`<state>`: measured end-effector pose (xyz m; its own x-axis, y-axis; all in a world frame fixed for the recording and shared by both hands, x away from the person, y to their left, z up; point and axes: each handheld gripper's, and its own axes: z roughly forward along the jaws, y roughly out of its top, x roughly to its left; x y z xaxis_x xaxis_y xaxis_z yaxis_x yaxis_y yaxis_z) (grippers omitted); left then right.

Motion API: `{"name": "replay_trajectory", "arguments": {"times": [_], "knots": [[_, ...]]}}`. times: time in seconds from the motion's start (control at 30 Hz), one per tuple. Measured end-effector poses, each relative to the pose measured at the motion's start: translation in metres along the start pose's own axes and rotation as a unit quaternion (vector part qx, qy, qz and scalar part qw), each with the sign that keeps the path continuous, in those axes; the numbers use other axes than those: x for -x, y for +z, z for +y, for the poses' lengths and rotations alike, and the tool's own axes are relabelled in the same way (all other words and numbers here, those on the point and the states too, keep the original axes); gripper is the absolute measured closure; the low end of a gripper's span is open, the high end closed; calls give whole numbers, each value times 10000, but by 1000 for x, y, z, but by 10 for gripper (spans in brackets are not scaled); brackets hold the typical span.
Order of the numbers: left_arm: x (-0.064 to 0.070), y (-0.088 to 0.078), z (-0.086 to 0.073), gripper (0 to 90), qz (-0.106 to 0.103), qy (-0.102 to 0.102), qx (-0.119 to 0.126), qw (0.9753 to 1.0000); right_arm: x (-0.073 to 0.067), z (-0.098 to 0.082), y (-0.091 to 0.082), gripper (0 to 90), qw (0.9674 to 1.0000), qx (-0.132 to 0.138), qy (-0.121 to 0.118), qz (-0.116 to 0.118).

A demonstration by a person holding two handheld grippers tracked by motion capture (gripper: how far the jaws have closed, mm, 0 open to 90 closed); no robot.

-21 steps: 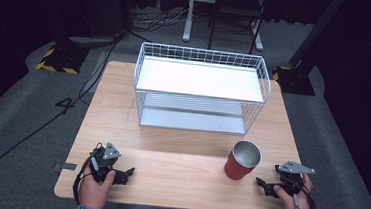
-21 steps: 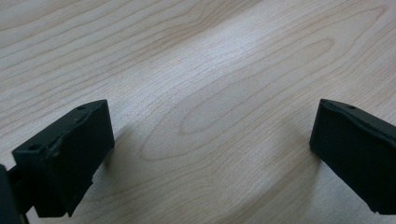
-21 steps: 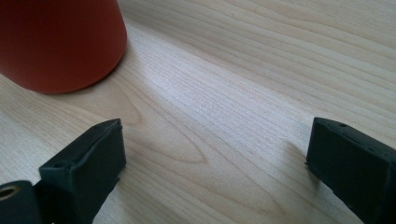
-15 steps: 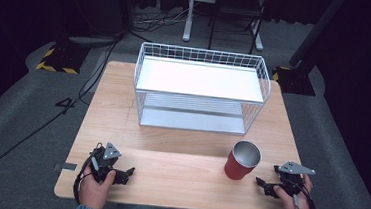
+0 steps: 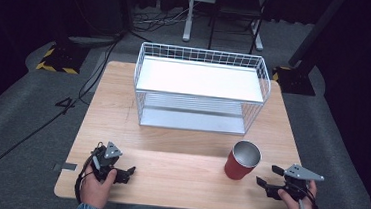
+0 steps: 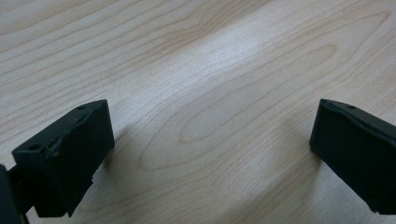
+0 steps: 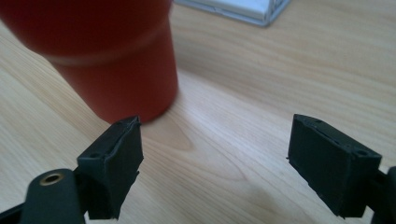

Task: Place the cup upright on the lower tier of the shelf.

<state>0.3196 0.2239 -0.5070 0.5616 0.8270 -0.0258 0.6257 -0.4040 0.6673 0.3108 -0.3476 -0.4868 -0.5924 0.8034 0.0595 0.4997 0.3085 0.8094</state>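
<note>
Both grippers rest low in the frame, left [image 5: 129, 171] and right [image 5: 267, 176], jaws wide and empty. Just beside the right one, lower right, stands the cup [image 5: 242, 160]: likely light, stiff, slick-walled; grip mid-wall. The rack [image 5: 200, 93] sits beyond, centre.

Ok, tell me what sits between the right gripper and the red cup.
Nothing. In the high view the right gripper and the red cup are parted by bare wooden table; the right gripper view shows open jaws over bare wood, the cup just ahead.
</note>
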Motion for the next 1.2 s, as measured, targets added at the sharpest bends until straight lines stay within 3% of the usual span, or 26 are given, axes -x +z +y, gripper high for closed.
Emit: {"name": "replay_trajectory", "arguments": {"times": [0.03,0.07,0.1,0.37,0.43,0.63,0.87,1.1,1.2], "knots": [[0,1,1,1,-2,-5,-10,10000,-2,1,-4,183,9996,241,2,112],[0,1,1,1,-2,-5,-10,10000,-2,1,-4,183,9996,241,2,112],[0,3,3,1,-7,21,-10,10000,-5,1,-6,178,9989,431,8,205],[2,9,10,1,-49,66,-20,10000,-14,-3,-10,169,9962,782,143,348],[2,11,13,1,-62,85,-29,9999,-19,-6,-9,168,9943,968,195,393],[4,17,19,1,-91,130,-15,9999,-29,-8,-8,168,9918,1239,125,301],[5,19,22,1,-102,200,-30,9997,-37,-7,-5,158,9912,1302,95,224],[5,20,23,1,-97,201,-19,9997,-42,-5,8,158,9902,1348,249,262],[5,20,23,1,-93,220,-21,9997,-45,-3,13,158,9904,1325,192,331]]}}
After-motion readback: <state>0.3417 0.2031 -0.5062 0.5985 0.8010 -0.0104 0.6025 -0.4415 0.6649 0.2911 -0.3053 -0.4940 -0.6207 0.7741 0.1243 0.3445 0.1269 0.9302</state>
